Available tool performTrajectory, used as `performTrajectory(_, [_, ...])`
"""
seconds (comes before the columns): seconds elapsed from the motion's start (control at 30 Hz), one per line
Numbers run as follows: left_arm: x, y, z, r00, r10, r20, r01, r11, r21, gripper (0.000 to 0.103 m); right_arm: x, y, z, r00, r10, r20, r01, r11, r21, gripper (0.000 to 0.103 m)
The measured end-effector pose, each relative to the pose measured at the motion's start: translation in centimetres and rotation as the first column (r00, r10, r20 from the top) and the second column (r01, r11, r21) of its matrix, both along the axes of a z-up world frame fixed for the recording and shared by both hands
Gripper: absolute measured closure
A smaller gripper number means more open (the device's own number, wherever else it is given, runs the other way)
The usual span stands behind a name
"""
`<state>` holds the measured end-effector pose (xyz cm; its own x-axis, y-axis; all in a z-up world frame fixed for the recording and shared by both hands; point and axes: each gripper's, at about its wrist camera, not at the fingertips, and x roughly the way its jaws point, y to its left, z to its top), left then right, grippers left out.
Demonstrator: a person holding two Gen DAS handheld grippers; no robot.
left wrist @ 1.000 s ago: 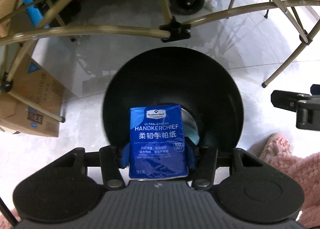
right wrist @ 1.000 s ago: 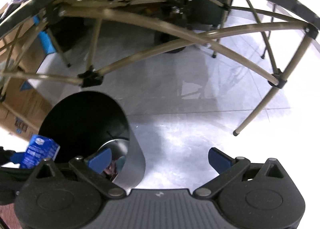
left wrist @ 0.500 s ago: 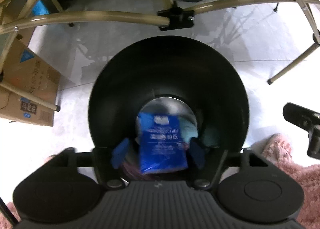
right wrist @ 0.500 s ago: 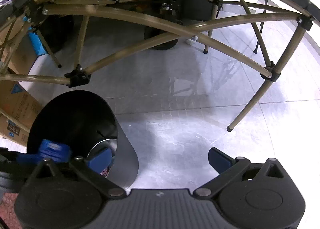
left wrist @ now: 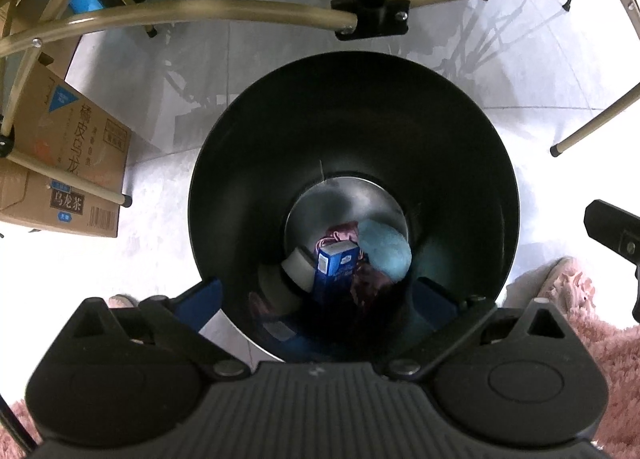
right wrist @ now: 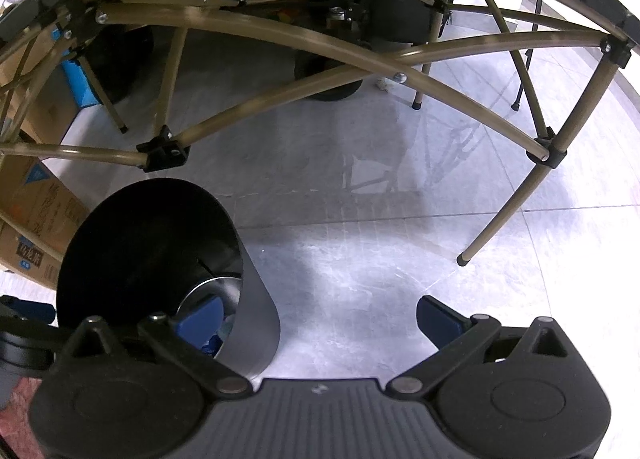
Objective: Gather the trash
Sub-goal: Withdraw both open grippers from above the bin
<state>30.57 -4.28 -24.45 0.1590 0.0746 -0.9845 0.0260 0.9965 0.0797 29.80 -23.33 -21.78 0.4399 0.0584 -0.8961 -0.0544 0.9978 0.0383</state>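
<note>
Since a second ago the blue tissue pack has left our left gripper and now lies at the bottom of the black trash bin, standing on end among other trash: a light blue wad to its right, a white piece to its left, reddish stuff behind. We see the left gripper's jaws have just been opening; they now stand spread wide over the near rim of the bin with nothing pinched, the pack well below them. Our right gripper is also spread wide and holds nothing; its left finger shows in front of the bin's mouth, its right finger over bare floor. A cardboard box sits left of the bin, under the tan table frame. A pink fuzzy slipper shows near right.
</note>
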Motion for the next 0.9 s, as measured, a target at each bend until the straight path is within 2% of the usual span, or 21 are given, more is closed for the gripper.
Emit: performTrajectory(0.9, [-0.63,0.06,0.87,1.0,-0.012,0.007,0.012,1.0,-0.019,0.0,-0.2,0.47,0.02,1.0,0.028,0.003,-0.028,0.999,-0.018,0.0])
